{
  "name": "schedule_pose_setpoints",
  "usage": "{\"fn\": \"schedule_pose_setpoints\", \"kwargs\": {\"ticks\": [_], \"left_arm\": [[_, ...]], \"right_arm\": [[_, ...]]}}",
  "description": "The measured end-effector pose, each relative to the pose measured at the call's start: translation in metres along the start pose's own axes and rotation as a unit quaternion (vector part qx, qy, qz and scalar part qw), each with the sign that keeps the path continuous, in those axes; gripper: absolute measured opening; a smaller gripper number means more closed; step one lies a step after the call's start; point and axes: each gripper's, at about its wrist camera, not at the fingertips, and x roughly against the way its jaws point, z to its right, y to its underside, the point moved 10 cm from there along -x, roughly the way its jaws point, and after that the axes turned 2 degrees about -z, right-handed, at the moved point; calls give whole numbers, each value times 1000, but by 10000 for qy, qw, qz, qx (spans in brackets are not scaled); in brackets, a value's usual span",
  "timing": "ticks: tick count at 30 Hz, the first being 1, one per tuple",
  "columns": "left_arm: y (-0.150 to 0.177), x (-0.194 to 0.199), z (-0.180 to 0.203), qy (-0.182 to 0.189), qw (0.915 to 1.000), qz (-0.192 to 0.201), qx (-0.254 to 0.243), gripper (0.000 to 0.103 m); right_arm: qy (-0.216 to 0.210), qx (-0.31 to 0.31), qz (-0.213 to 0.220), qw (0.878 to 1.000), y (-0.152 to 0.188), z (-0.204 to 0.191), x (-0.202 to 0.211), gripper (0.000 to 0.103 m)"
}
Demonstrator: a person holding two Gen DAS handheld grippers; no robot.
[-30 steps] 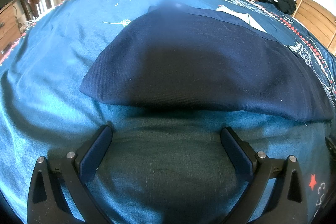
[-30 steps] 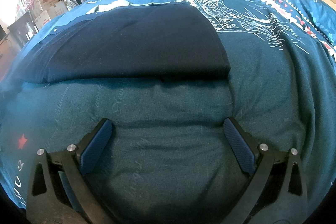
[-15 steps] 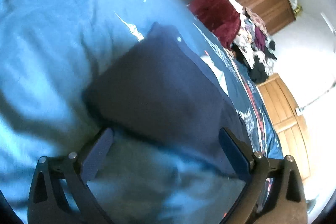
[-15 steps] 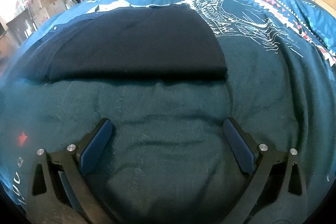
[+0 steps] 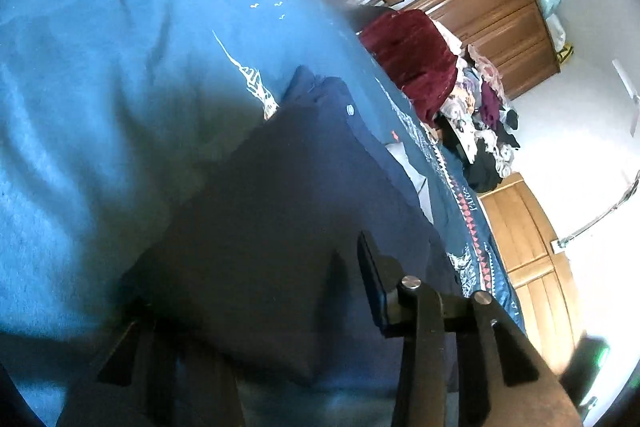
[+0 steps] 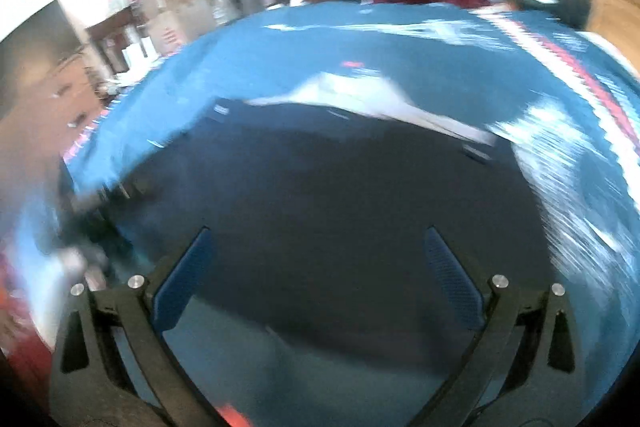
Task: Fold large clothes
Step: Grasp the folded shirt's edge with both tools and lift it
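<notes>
Both claws have swung in over the folded navy garment [image 5: 288,211] on the bed [image 5: 100,75]. Left claw [image 5: 256,291] straddles its near-left corner, wide open, empty; right claw [image 6: 316,275] gapes above its near edge.

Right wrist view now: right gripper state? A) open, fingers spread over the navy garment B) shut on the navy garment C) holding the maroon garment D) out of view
A: the right gripper has its blue pads wide apart, with the folded navy garment showing between them.
</notes>
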Motion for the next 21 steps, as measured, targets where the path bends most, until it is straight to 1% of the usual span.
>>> {"fn": "schedule_pose_setpoints", "kwargs": {"ticks": [1, 2, 3, 4, 5, 6, 7, 8, 9, 10, 11, 13, 14, 15, 16, 17, 18, 19, 20, 21], "left_arm": [[-1, 2, 2, -90, 9998, 50, -139, 35], [-1, 2, 7, -154, 9993, 77, -330, 23], [-1, -1, 15, -225, 9982, 84, -552, 2], [0, 0, 22, -394, 9955, 127, -850, 2], [2, 2, 32, -589, 9907, 201, -1211, 2], [4, 4, 44, -769, 9833, 290, -1622, 2], [7, 5, 57, -938, 9738, 372, -2040, 2], [9, 6, 68, -1035, 9656, 418, -2347, 2], [14, 6, 81, -1095, 9545, 454, -2735, 2], [18, 3, 90, -1122, 9471, 436, -2976, 2], [23, -1, 97, -1165, 9391, 412, -3207, 2], [31, -8, 107, -1200, 9274, 380, -3524, 3], [35, -12, 112, -1199, 9229, 366, -3641, 3], [39, -15, 116, -1185, 9196, 357, -3728, 4], [42, -18, 120, -1174, 9169, 337, -3799, 4], [45, -19, 123, -1164, 9151, 310, -3848, 5], [46, -21, 126, -1143, 9148, 282, -3863, 5], [48, -22, 132, -1061, 9153, 231, -3880, 5], [49, -22, 139, -995, 9136, 215, -3936, 5], [55, -22, 154, -879, 9091, 203, -4068, 5]], "right_arm": [[-299, 101, -161, 9994, -24, -27, -27, 103], [-465, 185, -275, 9984, -37, -45, -45, 103], [-712, 342, -532, 9955, -54, -72, -73, 103], [-795, 444, -730, 9932, -66, -90, -95, 103], [-785, 531, -844, 9919, -75, -103, -112, 103], [-885, 650, -1035, 9886, -82, -120, -130, 103], [-1017, 764, -1333, 9829, -85, -137, -149, 103], [-979, 812, -1595, 9790, -89, -150, -168, 103], [-971, 840, -1779, 9756, -90, -159, -181, 103], [-947, 940, -2071, 9692, -89, -170, -197, 103], [-802, 1006, -2187, 9673, -88, -172, -205, 103], [-512, 1240, -2309, 9637, -84, -171, -216, 101], [-399, 1379, -2222, 9644, -85, -168, -218, 85], [-354, 1448, -2197, 9641, -86, -163, -218, 52], [-348, 1413, -2235, 9638, -83, -156, -218, 32], [-397, 1186, -2237, 9666, -81, -141, -216, 10], [-497, 993, -2072, 9720, -82, -127, -209, 9], [-739, 736, -1744, 9791, -84, -108, -194, 8], [-866, 520, -1535, 9830, -84, -91, -181, 8], [-975, 221, -1345, 9859, -82, -68, -166, 8]]}}
